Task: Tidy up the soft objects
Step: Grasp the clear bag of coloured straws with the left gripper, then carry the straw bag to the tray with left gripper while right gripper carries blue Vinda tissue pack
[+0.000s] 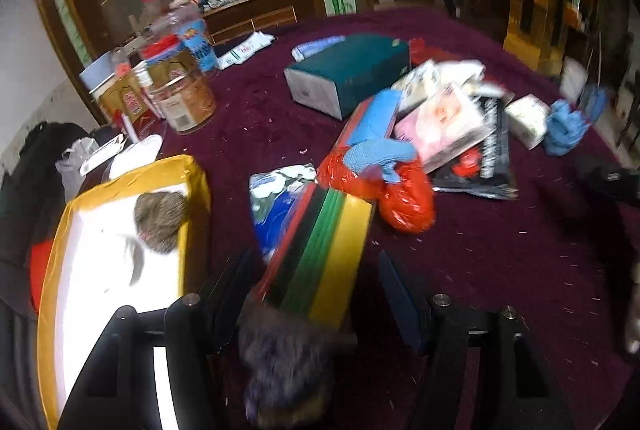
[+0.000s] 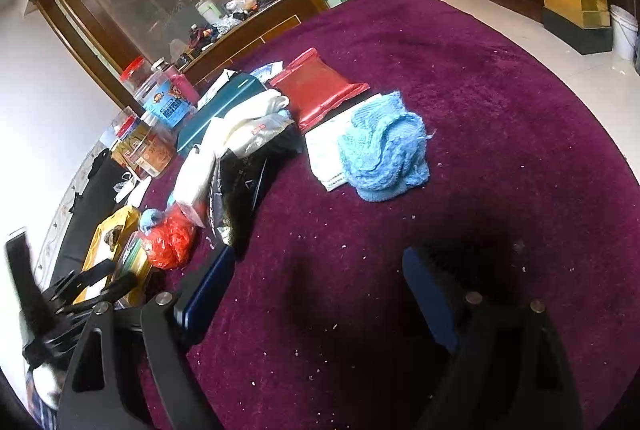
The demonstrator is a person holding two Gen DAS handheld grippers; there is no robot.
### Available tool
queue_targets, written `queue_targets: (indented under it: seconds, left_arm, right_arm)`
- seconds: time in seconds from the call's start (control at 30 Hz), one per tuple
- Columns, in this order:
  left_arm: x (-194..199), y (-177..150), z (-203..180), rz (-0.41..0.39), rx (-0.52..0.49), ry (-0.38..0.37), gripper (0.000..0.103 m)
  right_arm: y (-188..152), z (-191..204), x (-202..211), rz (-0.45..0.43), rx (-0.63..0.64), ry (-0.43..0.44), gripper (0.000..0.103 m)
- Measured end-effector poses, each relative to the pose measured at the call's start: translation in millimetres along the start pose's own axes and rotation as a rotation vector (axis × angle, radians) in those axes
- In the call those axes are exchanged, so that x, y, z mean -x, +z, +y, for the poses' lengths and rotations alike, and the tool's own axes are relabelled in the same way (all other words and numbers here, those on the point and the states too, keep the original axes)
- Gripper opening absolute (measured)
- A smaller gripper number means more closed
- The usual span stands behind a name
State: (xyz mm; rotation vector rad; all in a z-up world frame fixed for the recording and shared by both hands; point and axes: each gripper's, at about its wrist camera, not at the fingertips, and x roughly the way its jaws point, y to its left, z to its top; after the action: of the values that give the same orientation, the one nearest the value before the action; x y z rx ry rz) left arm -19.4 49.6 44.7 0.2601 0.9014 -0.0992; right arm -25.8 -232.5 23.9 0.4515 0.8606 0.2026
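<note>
Dark fuzzy lump [image 1: 280,362], blurred, is sitting between the left tongs [image 1: 316,294]; whether they are pinching it cannot be told. Left tongs are angling down beside the yellow box [image 1: 120,189]. Right tongs [image 2: 316,294] are spreading, empty, tilted over the purple surface [image 2: 500,109], blue knit cloth [image 2: 384,149] lying ahead.

teal box [image 1: 352,73] centre of purple table [image 1: 500,250] | clear jars [image 1: 182,85] left of box | red pouch [image 2: 316,85] just beyond it

I see a deep purple tablecloth [image 2: 500,149], a sky-blue knitted cloth [image 2: 384,149] on it, a glossy red pouch [image 2: 316,85], a dark teal box [image 1: 352,69], and a yellow-rimmed tray [image 1: 120,230] with white inside at the table's left edge.
</note>
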Motion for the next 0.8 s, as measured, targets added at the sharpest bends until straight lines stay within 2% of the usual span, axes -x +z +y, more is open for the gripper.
queue_targets:
  seconds: [0.1,0.13,0.17,0.23,0.37,0.47,0.6,0.8]
  left_arm:
    - [-21,2,-7,0.037,-0.038,0.024,0.067]
    - [-24,1,-8,0.04,-0.045,0.034,0.063]
    - [-23,-1,-8,0.028,-0.04,0.033,0.043]
    - [-16,-2,-5,0.014,-0.012,-0.007,0.041]
    - [17,1,-1,-0.064,0.013,-0.055,0.04]
    - [46,1,4,-0.117,0.063,-0.123,0.04]
    - [81,-7,11,-0.181,0.118,-0.184,0.04]
    - [111,-27,47,-0.21,0.254,-0.217,0.04]
  right_arm:
    - [0,2,-2,0.006,0.012,-0.017,0.085]
    - [-1,3,-3,0.005,0.016,-0.029,0.085]
    - [-1,4,-1,-0.009,0.02,-0.062,0.085]
    - [-1,4,16,-0.107,0.021,-0.133,0.085]
    - [-5,-2,60,-0.336,-0.025,-0.251,0.087]
    - [-6,-10,72,-0.392,-0.067,-0.308,0.089]
    - [-3,-10,67,-0.356,-0.056,-0.314,0.09]
    - [-7,0,58,-0.315,0.003,-0.322,0.09]
